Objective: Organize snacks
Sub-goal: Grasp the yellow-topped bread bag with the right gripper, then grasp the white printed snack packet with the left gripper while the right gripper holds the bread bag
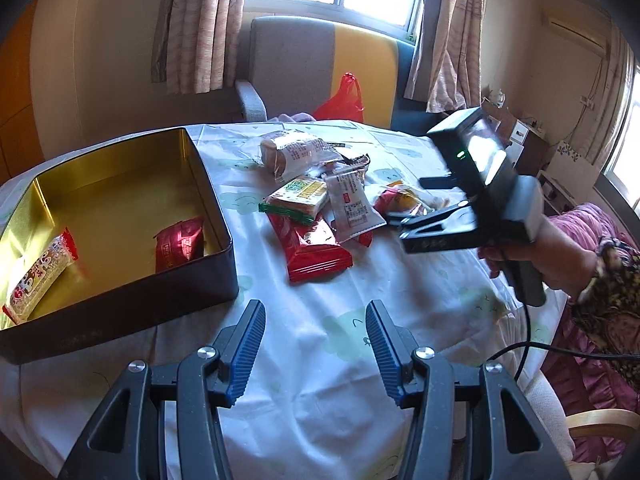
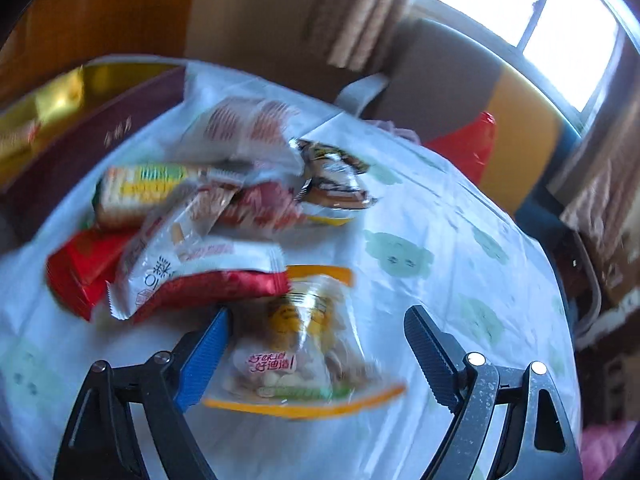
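The right gripper [image 2: 316, 320] stood open astride the clear orange-edged packet [image 2: 304, 356] just beside the snack pile [image 1: 320, 216]; best squeezed at its middle, while the left gripper [image 1: 316, 320] hung open and empty.

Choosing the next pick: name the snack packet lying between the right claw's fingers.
The clear packet with orange edges; the other packets sit piled beyond the fingertips.
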The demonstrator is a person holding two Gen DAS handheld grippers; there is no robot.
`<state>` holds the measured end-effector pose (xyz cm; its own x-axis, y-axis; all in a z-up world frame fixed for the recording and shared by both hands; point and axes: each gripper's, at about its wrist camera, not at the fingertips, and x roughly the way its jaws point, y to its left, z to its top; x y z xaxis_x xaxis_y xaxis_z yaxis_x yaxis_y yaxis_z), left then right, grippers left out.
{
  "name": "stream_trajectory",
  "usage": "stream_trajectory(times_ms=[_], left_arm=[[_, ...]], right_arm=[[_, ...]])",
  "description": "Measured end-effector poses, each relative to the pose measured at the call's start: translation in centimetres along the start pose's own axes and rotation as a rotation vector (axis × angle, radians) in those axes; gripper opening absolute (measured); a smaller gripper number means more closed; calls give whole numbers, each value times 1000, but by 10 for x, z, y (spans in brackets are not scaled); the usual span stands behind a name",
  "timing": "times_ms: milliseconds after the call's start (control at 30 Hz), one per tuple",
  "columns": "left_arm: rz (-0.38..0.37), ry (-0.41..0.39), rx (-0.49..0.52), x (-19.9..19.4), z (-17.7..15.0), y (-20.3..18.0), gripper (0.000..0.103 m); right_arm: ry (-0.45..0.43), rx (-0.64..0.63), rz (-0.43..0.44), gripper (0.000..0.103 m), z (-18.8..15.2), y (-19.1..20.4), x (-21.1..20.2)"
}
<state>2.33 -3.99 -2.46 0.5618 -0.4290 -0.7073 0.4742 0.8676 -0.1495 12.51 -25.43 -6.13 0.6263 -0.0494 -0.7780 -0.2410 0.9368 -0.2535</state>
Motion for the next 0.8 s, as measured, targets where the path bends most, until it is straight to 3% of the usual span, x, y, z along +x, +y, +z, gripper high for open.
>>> stream_trajectory(times_ms=[200, 400, 800], left_arm=[[-3, 21, -5, 7, -1, -2, 53], [-8, 31, 10, 12, 0, -8, 53], [-23, 38, 23, 24, 15, -18, 53]], right_arm=[[-55, 88, 79, 63, -9, 0, 3], [-70, 148, 40, 60, -17, -7, -2], [-58, 469, -71, 60, -49, -53, -11]])
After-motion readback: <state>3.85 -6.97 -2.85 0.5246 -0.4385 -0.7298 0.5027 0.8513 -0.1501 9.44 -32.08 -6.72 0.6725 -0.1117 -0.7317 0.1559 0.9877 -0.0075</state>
